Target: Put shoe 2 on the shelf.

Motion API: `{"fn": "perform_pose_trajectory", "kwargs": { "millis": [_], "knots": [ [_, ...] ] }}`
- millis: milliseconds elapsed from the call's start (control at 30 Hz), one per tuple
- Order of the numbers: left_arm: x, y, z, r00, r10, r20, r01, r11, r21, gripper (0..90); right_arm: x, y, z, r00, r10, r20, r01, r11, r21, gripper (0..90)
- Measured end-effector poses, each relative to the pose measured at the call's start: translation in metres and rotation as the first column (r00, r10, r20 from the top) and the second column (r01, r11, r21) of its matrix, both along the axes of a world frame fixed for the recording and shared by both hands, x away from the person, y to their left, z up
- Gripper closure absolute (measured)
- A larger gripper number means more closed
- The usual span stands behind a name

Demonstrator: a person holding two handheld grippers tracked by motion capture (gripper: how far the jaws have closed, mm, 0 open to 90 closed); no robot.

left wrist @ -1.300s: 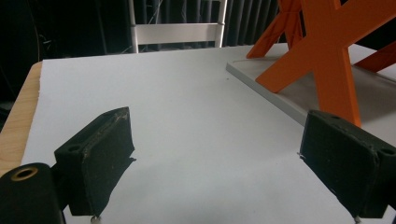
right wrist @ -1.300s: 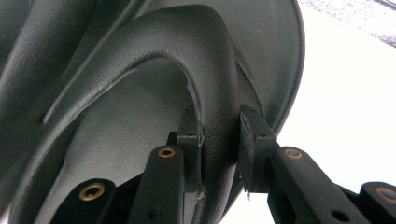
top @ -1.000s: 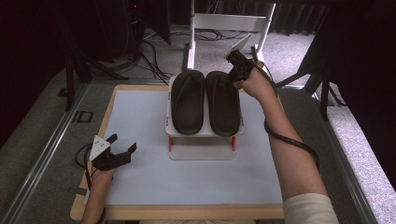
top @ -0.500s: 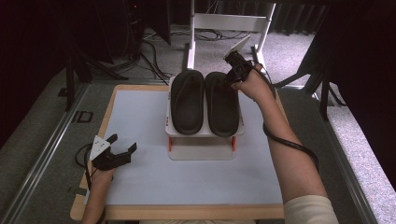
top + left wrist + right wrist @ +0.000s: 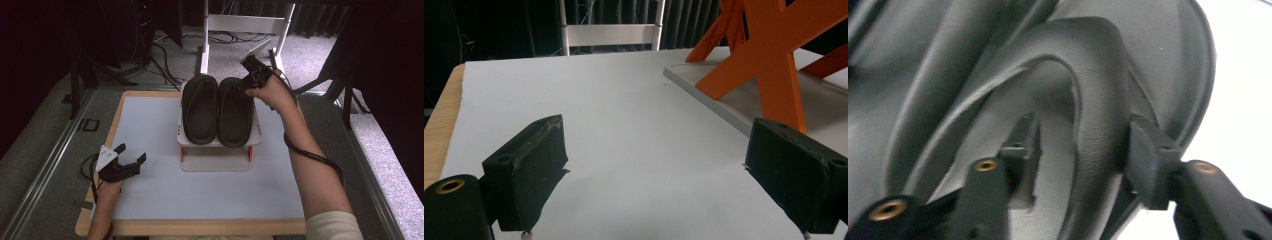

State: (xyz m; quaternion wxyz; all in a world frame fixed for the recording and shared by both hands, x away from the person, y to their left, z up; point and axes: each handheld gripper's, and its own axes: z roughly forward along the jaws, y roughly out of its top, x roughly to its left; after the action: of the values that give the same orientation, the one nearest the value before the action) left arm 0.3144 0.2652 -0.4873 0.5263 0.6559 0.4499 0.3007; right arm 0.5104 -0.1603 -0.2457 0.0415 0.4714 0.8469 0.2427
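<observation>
White table (image 5: 150, 125) carries a stand (image 5: 218, 150) bearing two black sandals. Right gripper (image 5: 1080, 150) straddles the strap of the right sandal (image 5: 235, 112), jaws not visibly clamped. Left gripper (image 5: 131, 159) rests open, empty, near the front-left corner.

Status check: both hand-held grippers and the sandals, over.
Right hand-held gripper astride right sandal's strap, closure unclear. Left hand-held gripper open, idle over table. Both sandals on white rack. Nothing obstructing.

We find no readable text, label, brand, number or sign anywhere: not on the black sandals (image 5: 217, 109), their white stand (image 5: 219, 161), or either gripper.
</observation>
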Motion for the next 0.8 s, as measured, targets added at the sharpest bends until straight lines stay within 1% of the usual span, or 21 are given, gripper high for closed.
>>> {"fn": "perform_pose_trajectory", "kwargs": {
  "millis": [33,200,233,267,300,367,433,600,633,667,700,800],
  "knots": [
    [0.000,0.000,0.000,1.0000,0.000,0.000,0.000,1.0000,0.000,9.1,-0.001,-0.002,0.001,1.0000,0.000,0.008,0.000,1.000,0.013,45.3],
    [0.000,0.000,0.000,1.0000,0.000,-0.002,0.000,1.0000,-0.002,9.1,-0.006,-0.015,0.008,0.9985,0.016,0.053,-0.020,0.997,0.075,34.3],
    [0.000,0.000,0.000,1.0000,0.000,-0.002,0.000,1.0000,-0.003,9.1,-0.007,-0.019,0.010,0.9982,0.024,0.056,-0.029,0.996,0.090,32.9],
    [0.000,0.000,0.000,1.0000,0.001,-0.003,-0.001,1.0000,-0.005,9.1,-0.009,-0.022,0.011,0.9976,0.034,0.061,-0.040,0.994,0.101,29.6],
    [0.000,0.000,0.000,1.0000,0.001,-0.004,-0.001,1.0000,-0.007,9.2,-0.011,-0.024,0.012,0.9969,0.034,0.071,-0.042,0.993,0.111,28.4],
    [0.000,0.000,0.000,1.0000,0.001,-0.004,-0.001,1.0000,-0.007,9.1,-0.014,-0.031,0.016,0.9968,0.035,0.072,-0.046,0.988,0.148,28.4],
    [0.000,0.000,0.000,1.0000,0.002,-0.004,-0.002,1.0000,-0.007,9.1,-0.018,-0.037,0.017,0.9964,0.036,0.077,-0.049,0.984,0.173,25.2],
    [0.000,0.001,0.000,1.0000,0.003,-0.005,-0.003,1.0000,-0.009,9.1,-0.028,-0.051,0.018,0.9899,0.053,0.132,-0.078,0.978,0.195,20.0],
    [0.000,0.001,0.000,1.0000,0.002,-0.004,-0.002,1.0000,-0.007,9.2,-0.031,-0.053,0.017,0.9876,0.058,0.146,-0.086,0.978,0.190,19.6],
    [0.000,0.000,0.000,1.0000,0.003,-0.004,-0.003,1.0000,-0.007,9.1,-0.034,-0.058,0.015,0.9830,0.066,0.171,-0.098,0.977,0.187,18.9],
    [0.000,0.000,0.000,1.0000,0.003,-0.005,-0.003,1.0000,-0.007,9.2,-0.035,-0.060,0.015,0.9805,0.069,0.184,-0.104,0.977,0.185,18.7],
    [0.000,0.001,0.000,1.0000,0.004,-0.006,-0.004,0.9999,-0.010,9.1,-0.040,-0.069,0.012,0.9762,0.065,0.207,-0.104,0.977,0.185,18.3]
  ]
}}
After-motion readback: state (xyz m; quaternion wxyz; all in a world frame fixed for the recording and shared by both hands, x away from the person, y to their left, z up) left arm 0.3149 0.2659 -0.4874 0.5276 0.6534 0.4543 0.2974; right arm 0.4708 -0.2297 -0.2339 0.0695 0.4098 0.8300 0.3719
